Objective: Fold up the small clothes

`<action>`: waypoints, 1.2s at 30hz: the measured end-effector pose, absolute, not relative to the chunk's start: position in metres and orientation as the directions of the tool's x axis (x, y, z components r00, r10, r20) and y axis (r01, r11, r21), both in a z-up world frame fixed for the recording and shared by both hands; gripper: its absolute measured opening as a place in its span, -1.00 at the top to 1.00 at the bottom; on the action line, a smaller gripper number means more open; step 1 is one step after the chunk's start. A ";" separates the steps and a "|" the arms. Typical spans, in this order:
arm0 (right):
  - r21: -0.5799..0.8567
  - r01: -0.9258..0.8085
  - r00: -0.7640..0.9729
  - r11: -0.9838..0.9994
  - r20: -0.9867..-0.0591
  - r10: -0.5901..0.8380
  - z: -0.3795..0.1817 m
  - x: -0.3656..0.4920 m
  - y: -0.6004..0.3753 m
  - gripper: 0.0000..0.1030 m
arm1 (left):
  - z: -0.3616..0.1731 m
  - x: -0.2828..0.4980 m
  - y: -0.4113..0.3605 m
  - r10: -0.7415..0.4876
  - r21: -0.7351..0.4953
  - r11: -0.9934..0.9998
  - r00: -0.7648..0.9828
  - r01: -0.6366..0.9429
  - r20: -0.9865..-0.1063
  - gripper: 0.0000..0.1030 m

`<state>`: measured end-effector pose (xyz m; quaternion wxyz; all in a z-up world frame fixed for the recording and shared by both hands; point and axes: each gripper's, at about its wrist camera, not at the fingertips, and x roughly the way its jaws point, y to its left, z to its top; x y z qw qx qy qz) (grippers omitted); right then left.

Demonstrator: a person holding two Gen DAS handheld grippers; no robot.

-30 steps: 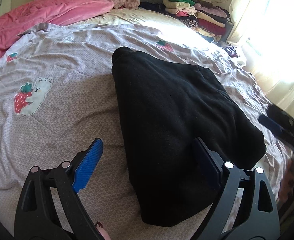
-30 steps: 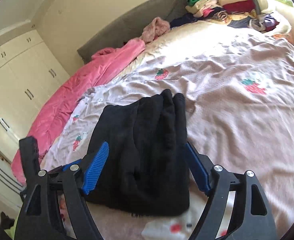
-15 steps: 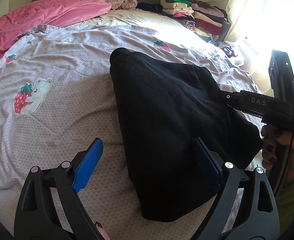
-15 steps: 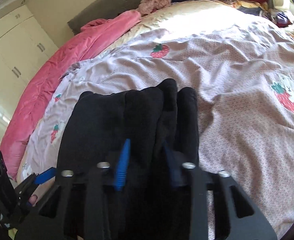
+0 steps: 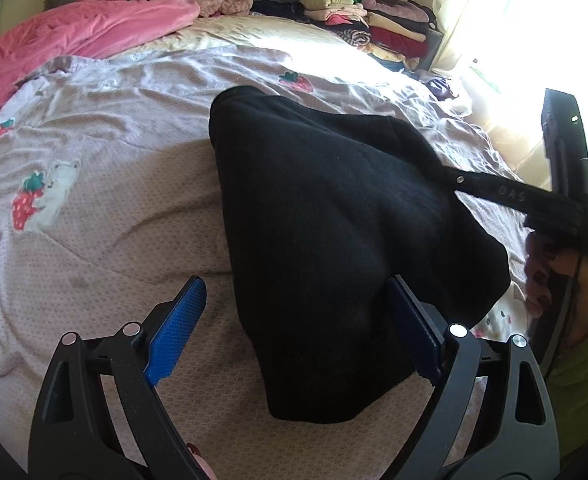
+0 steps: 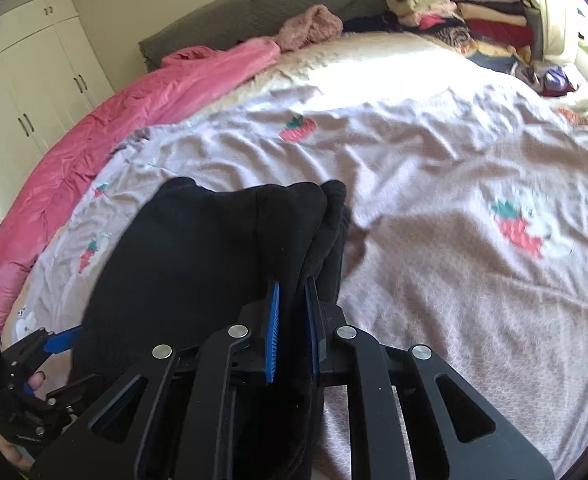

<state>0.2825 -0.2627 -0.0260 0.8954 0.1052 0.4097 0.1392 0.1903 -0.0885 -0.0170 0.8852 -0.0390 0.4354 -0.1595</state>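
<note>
Both right gripper [image 6: 291,288] fingers [image 6: 273,320] half-buried in black garment [image 6: 197,248].

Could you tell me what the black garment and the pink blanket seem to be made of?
Black garment: likely fleece or thick knit; matte, faintly fuzzy, with soft rounded folds. Pink blanket: perhaps a plush or velvety fabric; slight sheen along its creases. Neither is certain.

My right claw [image 6: 291,312] hides the pinched fold of the black garment [image 6: 197,248] between its pads, the bedspread [image 5: 113,208] beneath lies covered, and glare washes out the window [image 5: 534,32].
</note>
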 end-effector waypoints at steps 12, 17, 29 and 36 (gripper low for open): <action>0.300 -0.153 0.692 0.941 -0.648 0.319 -0.015 0.251 -0.261 0.34 | -0.022 0.187 -0.088 -0.306 -0.200 0.949 0.568 0.242 -0.764 -0.62; 0.324 -0.206 0.706 0.923 -0.604 0.369 0.001 0.215 -0.259 0.28 | -0.022 0.182 -0.087 -0.301 -0.190 0.950 0.571 0.246 -0.764 -0.62; 0.263 -0.154 0.624 0.953 -0.722 0.300 -0.041 0.194 -0.255 0.29 | -0.023 0.169 -0.089 -0.289 -0.170 0.952 0.566 0.253 -0.772 -0.62; 0.235 -0.155 0.648 0.960 -0.709 0.278 -0.029 0.184 -0.249 0.20 | -0.016 0.158 -0.088 -0.281 -0.160 0.955 0.582 0.250 -0.764 -0.62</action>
